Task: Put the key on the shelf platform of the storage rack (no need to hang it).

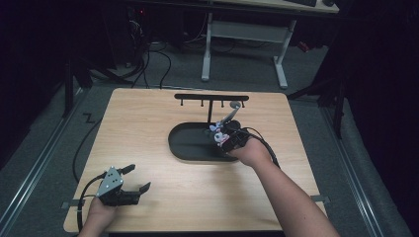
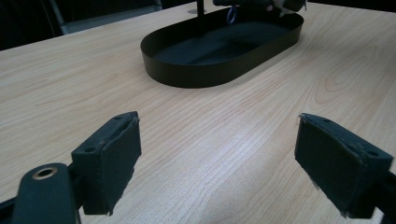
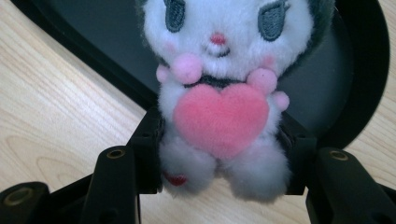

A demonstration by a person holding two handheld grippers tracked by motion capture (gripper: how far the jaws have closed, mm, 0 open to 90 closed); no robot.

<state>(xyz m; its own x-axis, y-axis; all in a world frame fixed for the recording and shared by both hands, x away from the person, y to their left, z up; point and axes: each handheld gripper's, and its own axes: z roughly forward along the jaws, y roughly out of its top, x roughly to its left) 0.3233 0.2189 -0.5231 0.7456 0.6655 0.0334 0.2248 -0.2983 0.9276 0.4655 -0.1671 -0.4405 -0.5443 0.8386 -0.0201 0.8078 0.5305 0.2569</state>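
Black claw point(image 1: 132, 178) – grey triangular plate, black cable; brass-ringed screw holes – bare forearms.

Plush toy point(image 3: 219, 112) between gripper point(image 3: 219, 163) jaws

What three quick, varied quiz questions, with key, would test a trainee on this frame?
1. True or false: the left gripper holds something.
2. What is the right gripper clamped on? A) a spoon B) a plush toy with a pink heart C) a cable
3. Fill in: the black tray is ____ in outline.

Key: 1 false, its jaws stand apart over bare table. 2 B. 3 oval.
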